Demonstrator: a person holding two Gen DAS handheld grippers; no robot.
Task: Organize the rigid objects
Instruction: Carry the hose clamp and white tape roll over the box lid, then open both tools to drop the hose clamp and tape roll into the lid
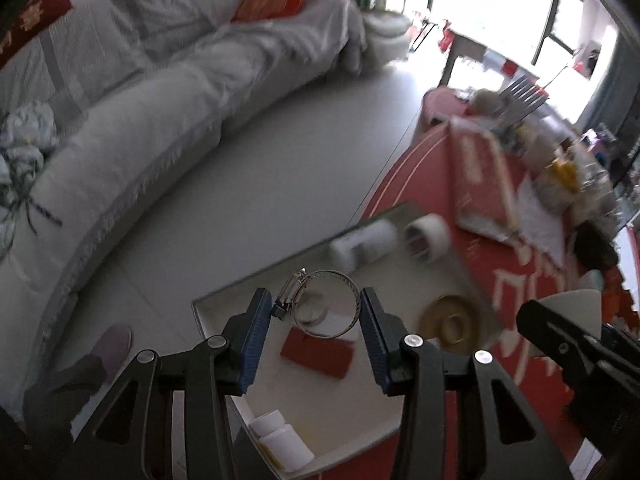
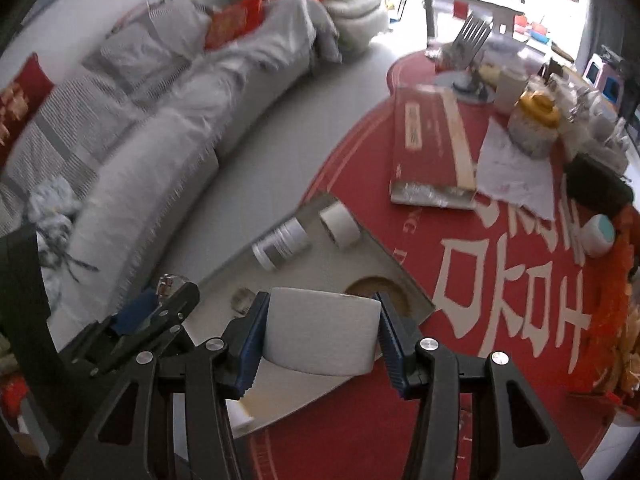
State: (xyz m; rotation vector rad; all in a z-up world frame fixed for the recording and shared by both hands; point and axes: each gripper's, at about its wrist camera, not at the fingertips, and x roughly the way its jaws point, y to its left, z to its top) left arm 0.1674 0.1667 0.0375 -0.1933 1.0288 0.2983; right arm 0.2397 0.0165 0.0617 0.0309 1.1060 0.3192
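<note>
My left gripper point(image 1: 316, 312) is shut on a metal hose clamp point(image 1: 326, 304) and holds it above a pale tray point(image 1: 224, 308) on the red round table. In the tray lie a white bottle point(image 1: 364, 242), a tape roll point(image 1: 426, 238), a brown tape ring point(image 1: 450, 322), a red card point(image 1: 318, 352) and a small white bottle point(image 1: 282, 446). My right gripper point(image 2: 320, 328) is shut on a white roll point(image 2: 320, 332) over the tray point(image 2: 372, 240). The bottle point(image 2: 280, 244), tape roll point(image 2: 340, 226) and brown ring point(image 2: 378, 286) show beyond it. The left gripper point(image 2: 160, 304) shows at lower left.
A red book point(image 2: 428, 144), a paper sheet point(image 2: 512, 168), a yellow-lidded jar point(image 2: 534, 124), a black pouch point(image 2: 600, 184) and other clutter lie on the red table point(image 2: 500, 320). A grey sofa point(image 2: 160, 120) curves along the left, with white floor between.
</note>
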